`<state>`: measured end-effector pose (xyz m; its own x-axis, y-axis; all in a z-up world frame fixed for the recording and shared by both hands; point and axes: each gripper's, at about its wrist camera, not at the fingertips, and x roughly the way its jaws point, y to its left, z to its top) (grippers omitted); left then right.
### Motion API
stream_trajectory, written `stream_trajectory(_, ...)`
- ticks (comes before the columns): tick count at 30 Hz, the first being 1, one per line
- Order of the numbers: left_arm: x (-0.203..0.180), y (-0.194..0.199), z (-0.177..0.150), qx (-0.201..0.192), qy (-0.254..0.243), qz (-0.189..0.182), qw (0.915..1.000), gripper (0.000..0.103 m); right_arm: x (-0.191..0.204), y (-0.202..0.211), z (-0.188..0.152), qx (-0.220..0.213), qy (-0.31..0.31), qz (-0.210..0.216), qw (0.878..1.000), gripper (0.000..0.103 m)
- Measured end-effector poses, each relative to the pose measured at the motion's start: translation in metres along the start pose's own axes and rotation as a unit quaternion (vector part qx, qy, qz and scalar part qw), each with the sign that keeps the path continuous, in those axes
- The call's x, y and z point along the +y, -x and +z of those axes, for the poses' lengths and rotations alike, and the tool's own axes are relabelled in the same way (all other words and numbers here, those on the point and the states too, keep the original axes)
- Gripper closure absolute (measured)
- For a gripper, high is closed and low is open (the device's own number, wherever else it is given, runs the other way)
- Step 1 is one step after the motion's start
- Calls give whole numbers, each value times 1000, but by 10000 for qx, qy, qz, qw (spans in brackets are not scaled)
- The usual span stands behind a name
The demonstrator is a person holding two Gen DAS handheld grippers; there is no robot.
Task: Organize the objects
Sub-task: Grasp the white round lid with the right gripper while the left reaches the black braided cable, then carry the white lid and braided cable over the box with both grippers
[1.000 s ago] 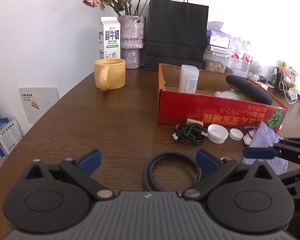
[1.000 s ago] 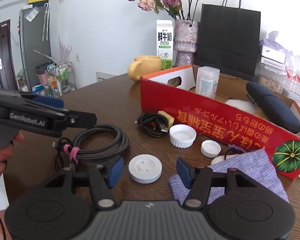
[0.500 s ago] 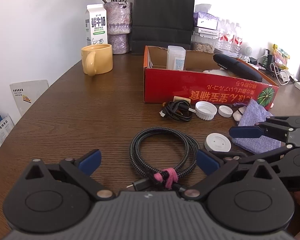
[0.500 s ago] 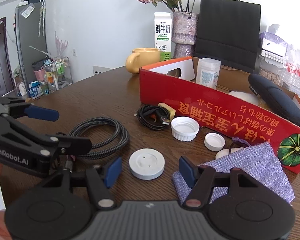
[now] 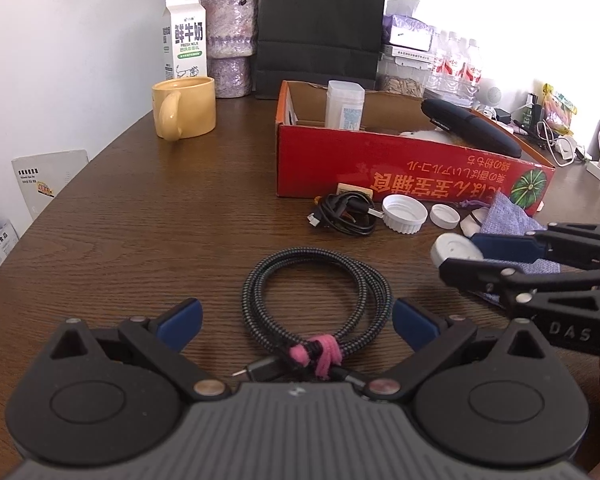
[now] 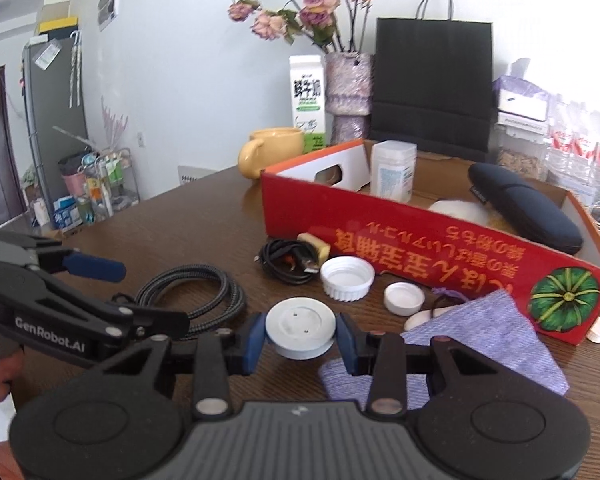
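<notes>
Brown wooden table [image 5: 148,216]. Far left, yellow mug [image 5: 184,107] with milk carton [image 5: 185,38] and a vase of dried roses [image 6: 348,80] behind it. Left gripper [image 5: 296,316] spread wide and gripping nothing; the braided black cable coil [image 5: 316,296], tied with a pink strap [image 5: 324,354], lies on the table between its blue pads, touching neither. Right gripper [image 6: 301,338]: jaws have just been closing, and the blue pads press on both sides of the white round disc [image 6: 301,327], which sits near the table's front edge, between the coil and the purple cloth pouch [image 6: 488,336]. Beyond the disc: small black cord bundle [image 6: 286,260], large ribbed white cap [image 6: 347,278], smaller white cap [image 6: 404,298]. Behind those, red cardboard box [image 6: 440,252] holding a white plastic jar [image 6: 393,170] and a dark zip case [image 6: 524,210]. Black paper bag [image 6: 432,84] behind the box, by the wall.
</notes>
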<state>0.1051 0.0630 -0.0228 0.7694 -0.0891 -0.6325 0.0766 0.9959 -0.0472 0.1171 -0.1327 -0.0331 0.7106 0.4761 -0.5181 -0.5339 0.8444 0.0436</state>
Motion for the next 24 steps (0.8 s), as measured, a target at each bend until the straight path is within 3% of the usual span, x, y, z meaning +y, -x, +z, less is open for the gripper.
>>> stream_trajectory(10, -11, -22, 5, 299, 59, 61, 9995, 0, -25, 22, -9, -166, -277, -369, 9988, 65)
stream_trajectory(16, -14, -27, 5, 208, 148, 235, 9994, 0, -31, 26, -11, -197, -349, -438, 9982, 65)
stream_trajectory(17, -15, -26, 5, 193, 167, 226, 9994, 2, -31, 26, -11, -197, -356, -441, 9982, 65)
stream_trajectory(18, -15, -24, 4, 151, 176, 219, 9995, 12, -32, 26, -12, -200, -361, -445, 9982, 65)
stream_trajectory(24, -17, -15, 5, -17, 254, 138, 9996, 14, -34, 29, -13, -213, -372, -462, 9980, 65)
